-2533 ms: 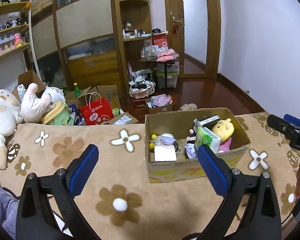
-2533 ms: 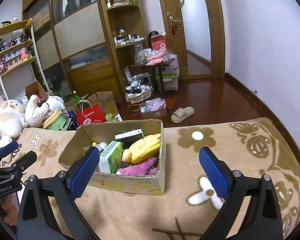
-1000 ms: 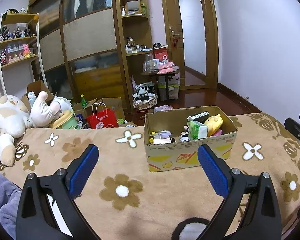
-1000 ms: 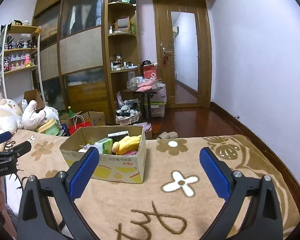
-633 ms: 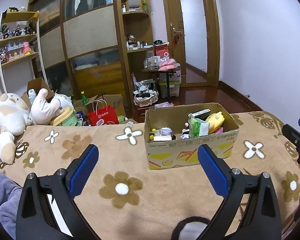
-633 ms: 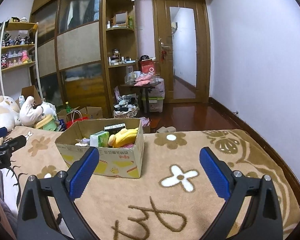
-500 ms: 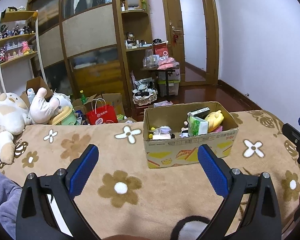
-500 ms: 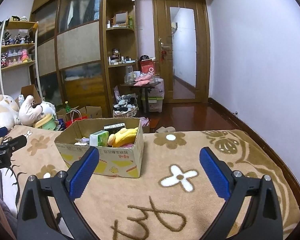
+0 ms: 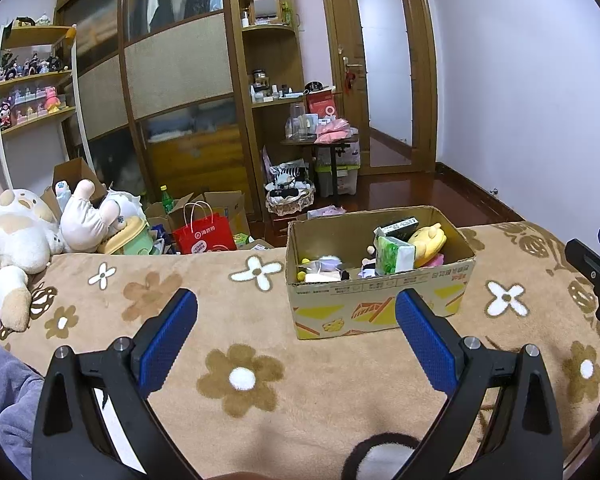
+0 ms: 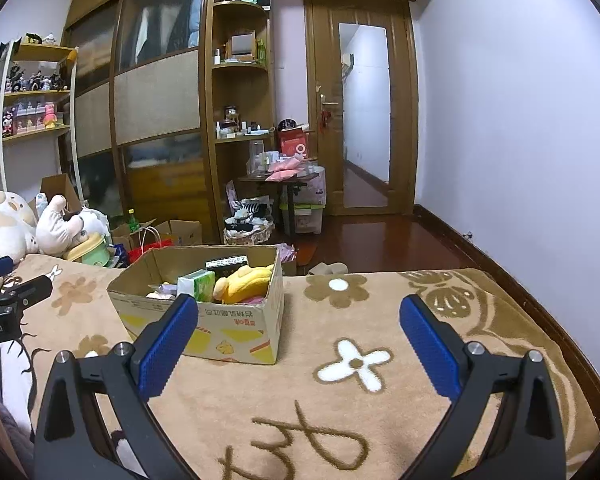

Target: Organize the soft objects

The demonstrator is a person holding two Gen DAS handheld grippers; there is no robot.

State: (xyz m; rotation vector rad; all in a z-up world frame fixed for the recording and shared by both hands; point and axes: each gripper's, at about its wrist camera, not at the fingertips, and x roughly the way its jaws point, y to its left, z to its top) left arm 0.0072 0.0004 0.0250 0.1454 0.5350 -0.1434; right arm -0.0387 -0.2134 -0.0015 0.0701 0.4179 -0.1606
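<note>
A cardboard box (image 9: pixel 380 304) stands on the tan flower blanket (image 9: pixel 240 376); it also shows in the right wrist view (image 10: pixel 236 332). It holds a yellow plush (image 9: pixel 430 240), a green tissue pack (image 9: pixel 394 256), a black box and small toys. The yellow plush (image 10: pixel 246 282) and green pack (image 10: pixel 196 285) also show from the right. My left gripper (image 9: pixel 296 332) is open and empty, well short of the box. My right gripper (image 10: pixel 298 340) is open and empty, to the right of the box.
Big white plush toys (image 9: pixel 16 236) lie at the blanket's far left. Beyond the blanket's far edge are a red paper bag (image 9: pixel 204 236), open boxes, a wooden wardrobe (image 9: pixel 180 80), a small table (image 9: pixel 320 144) and a door (image 9: pixel 384 80). The right wall is close.
Both grippers have drawn back and risen from the box, which now looks smaller and farther off. Both stay open and empty. The box contents have not moved.
</note>
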